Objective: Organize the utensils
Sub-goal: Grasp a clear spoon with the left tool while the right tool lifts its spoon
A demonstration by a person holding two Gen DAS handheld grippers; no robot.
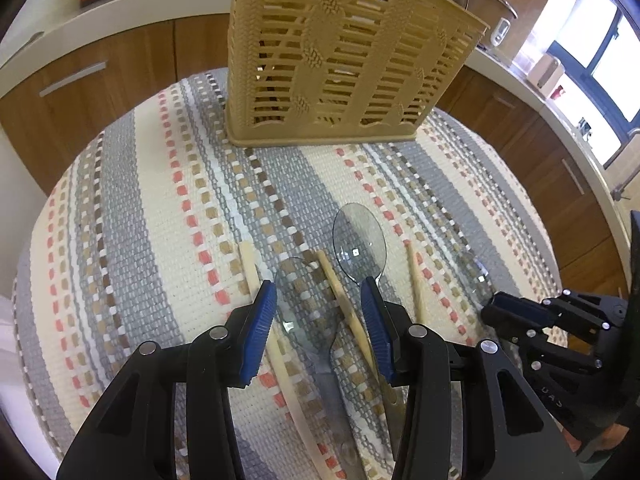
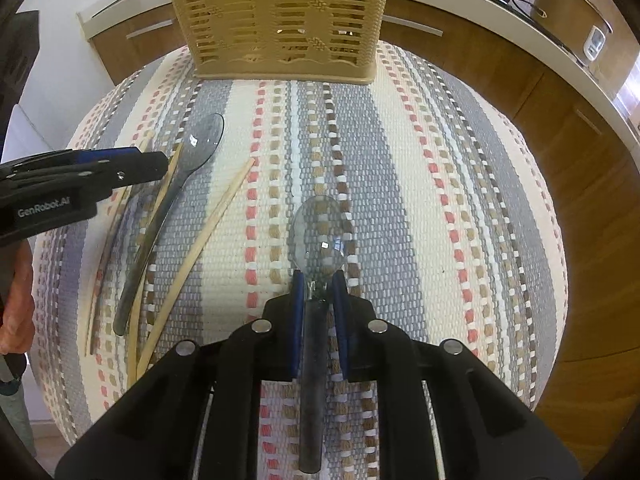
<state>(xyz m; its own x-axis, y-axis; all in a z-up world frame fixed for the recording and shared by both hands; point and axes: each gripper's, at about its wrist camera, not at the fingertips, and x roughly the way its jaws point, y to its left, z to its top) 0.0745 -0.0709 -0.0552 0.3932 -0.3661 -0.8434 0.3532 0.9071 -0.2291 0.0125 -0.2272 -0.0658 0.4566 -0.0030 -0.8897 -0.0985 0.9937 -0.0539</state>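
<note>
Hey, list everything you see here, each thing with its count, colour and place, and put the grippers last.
basket: one, beige, far end of the mat
mat: one, striped grey, cream and red, under everything
spoons: three, clear, mat's near side
chopsticks: at least three, pale wood, among the spoons
cooker: one, brown, on the counter behind
left gripper: black, blue pads, open above the utensils
right gripper: same colours, shut on one spoon
</note>
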